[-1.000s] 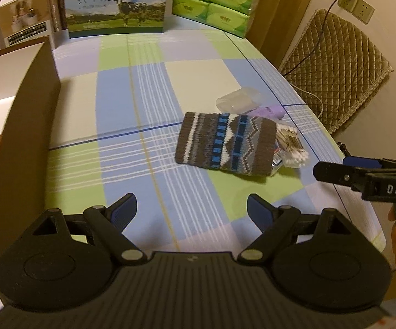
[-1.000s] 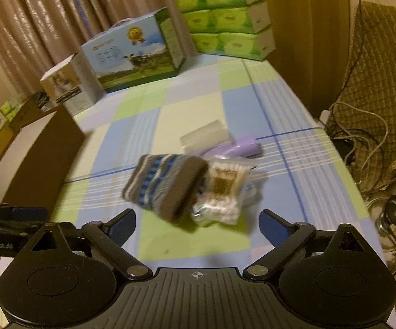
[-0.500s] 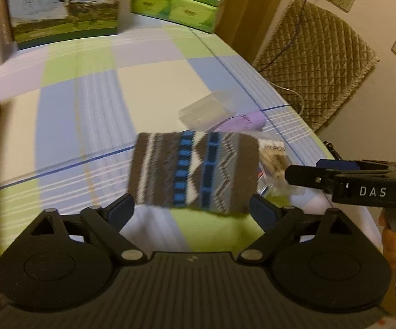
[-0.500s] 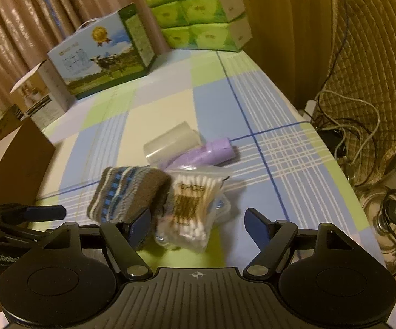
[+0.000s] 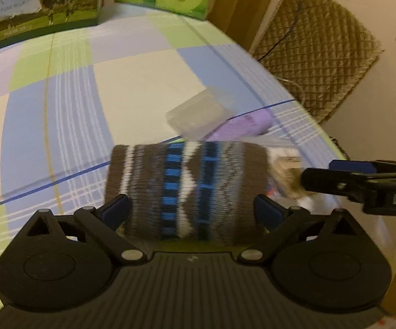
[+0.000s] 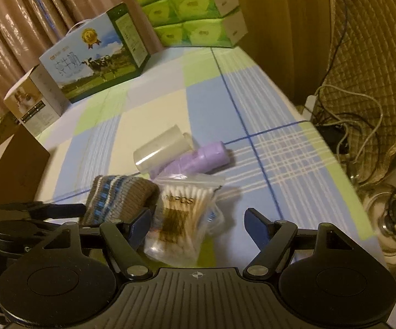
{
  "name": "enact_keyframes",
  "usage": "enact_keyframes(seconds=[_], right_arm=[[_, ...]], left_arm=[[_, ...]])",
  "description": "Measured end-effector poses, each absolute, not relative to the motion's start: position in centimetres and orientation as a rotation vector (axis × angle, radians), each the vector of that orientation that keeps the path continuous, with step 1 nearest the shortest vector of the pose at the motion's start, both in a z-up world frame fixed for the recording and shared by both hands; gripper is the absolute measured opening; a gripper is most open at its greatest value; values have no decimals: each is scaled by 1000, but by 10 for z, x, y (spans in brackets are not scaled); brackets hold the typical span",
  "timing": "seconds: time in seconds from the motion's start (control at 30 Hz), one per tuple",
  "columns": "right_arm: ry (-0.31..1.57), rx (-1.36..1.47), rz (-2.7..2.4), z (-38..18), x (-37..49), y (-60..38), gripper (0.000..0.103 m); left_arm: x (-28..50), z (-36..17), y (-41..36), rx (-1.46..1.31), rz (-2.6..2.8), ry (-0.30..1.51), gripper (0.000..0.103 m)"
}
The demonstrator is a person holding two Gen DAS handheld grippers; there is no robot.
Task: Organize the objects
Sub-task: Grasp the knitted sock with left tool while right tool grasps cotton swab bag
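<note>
Grippers spread wide around sock and swab bag.

Brown/blue/white zigzag knit pouch, purple tube, plaid tablecloth.

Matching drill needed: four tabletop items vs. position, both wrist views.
1. brown patterned knitted pouch
2. clear zip bag of cotton swabs
3. purple plastic cylinder
4. green tissue packs

a. stacked at the table's far end
b. between the open right gripper's fingers
c. between the open left gripper's fingers
d. beside a clear plastic tube

Pairs: 1-c, 2-b, 3-d, 4-a
</note>
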State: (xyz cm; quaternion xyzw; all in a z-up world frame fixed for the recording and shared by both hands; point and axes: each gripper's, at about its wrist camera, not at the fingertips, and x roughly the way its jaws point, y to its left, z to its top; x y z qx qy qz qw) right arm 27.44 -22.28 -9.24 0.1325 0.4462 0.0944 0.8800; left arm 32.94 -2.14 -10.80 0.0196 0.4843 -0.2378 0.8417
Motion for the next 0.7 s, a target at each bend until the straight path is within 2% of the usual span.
enact_keyframes(seconds=[0.13,0.23,0.33,0.4,0.47,0.5,0.53,0.57,0.6,0.7], right_arm=[[943,251,222,-96,281,-212,73],[948,228,234,-99,284,-206,72],[959,201,245,-102,286,-201,62],[951,162,243,-102,285,-198,58],[944,126,246,-102,284,-195,43],[945,117,251,-102,284,-194,29],[949,111,261,-103,284,-194,22],[949,106,267,-102,283,-193,22],[949,101,274,-102,282,-193,21],[952,109,282,-101,278,-193,21]], left_arm=[[339,-117,-10,-29,-544,1048,99],[337,-117,-8,-37,-581,1031,94],[335,-115,-7,-52,-635,1015,72],[332,-111,-6,-95,-689,1015,38],[330,-110,-7,-106,-715,1015,29],[328,-110,-8,-101,-718,1010,25],[327,-110,-8,-98,-718,1011,22],[326,-109,-9,-95,-712,1014,12],[326,-109,-9,-82,-700,1016,8],[323,-109,-8,-77,-687,1025,6]])
